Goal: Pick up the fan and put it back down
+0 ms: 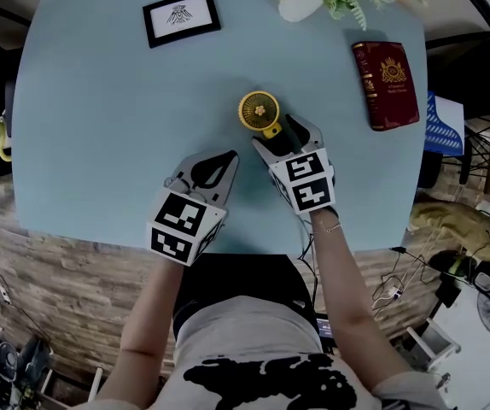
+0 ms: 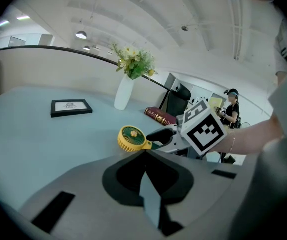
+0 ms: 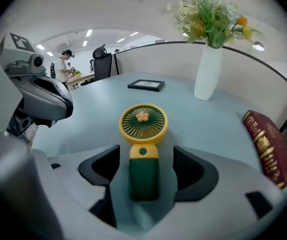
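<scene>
Now, right gripper (image 1: 287, 135): jaws spread wide, one on each side of the fan's handle with a gap at each pad; nothing is gripped.
Fan (image 3: 143, 151): lying flat on the table (image 1: 100, 101), with the round yellow head pointing away from the gripper and the green handle running back between the jaws.
Long axis: in line with the way the right gripper points, so the pads face the handle's two long sides.
Nearer hand: the right, clearly. The left gripper (image 1: 219, 167) sits off to the side, jaws together and empty, apart from the fan.
Coming move, as I judge it: close on the handle to lift, or back straight off if the fan is already set down. The pictures don't say which.
Right gripper view: shows the gaps beside the handle.
Head view: hides most of the handle under the gripper, but shows where both grippers sit.
Left gripper view: sees the fan from the side, low on the table.
</scene>
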The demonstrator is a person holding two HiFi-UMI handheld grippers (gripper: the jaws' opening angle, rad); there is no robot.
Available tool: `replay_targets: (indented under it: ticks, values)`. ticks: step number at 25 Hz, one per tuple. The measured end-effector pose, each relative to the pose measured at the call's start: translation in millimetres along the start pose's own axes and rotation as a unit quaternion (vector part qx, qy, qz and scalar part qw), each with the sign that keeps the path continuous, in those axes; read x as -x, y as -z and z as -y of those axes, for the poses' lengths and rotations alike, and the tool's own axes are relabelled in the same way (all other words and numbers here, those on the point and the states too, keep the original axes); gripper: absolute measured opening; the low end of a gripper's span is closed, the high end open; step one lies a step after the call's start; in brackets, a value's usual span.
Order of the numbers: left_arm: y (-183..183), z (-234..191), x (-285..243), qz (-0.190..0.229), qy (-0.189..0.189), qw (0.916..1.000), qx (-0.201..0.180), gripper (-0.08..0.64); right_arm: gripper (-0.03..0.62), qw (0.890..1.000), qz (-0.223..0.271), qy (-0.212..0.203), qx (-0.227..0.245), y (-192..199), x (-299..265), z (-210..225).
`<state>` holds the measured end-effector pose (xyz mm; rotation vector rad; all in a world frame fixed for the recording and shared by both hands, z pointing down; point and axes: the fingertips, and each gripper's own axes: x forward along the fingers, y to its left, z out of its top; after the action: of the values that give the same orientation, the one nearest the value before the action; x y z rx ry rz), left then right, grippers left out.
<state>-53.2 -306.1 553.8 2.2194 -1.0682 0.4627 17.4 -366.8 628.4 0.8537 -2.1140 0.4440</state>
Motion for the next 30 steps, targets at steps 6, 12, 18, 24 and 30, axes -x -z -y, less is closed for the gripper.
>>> replay_targets:
  ticks: [6,12,18,24,30]
  values:
    - [-12,13,5,0.013,0.003,0.9998,-0.016,0.011,0.305,0.999,0.051,-0.005,-0.001,-15,36,-8]
    - [-31,28,18,0.019,0.002,0.998,-0.061,0.011,0.258,0.993,0.117,-0.017,-0.019,-36,87,-17]
    - [-49,40,34,0.039,-0.009,0.9961,-0.078,0.011,0.23,0.979,0.192,-0.031,-0.054,-68,140,-17]
    - [-74,57,54,0.072,-0.009,0.9926,-0.097,0.011,0.172,0.962,0.266,-0.04,-0.045,-102,189,-29]
    - [-99,74,65,0.104,-0.003,0.9871,-0.122,0.011,0.089,0.952,0.303,-0.035,-0.038,-119,218,-36]
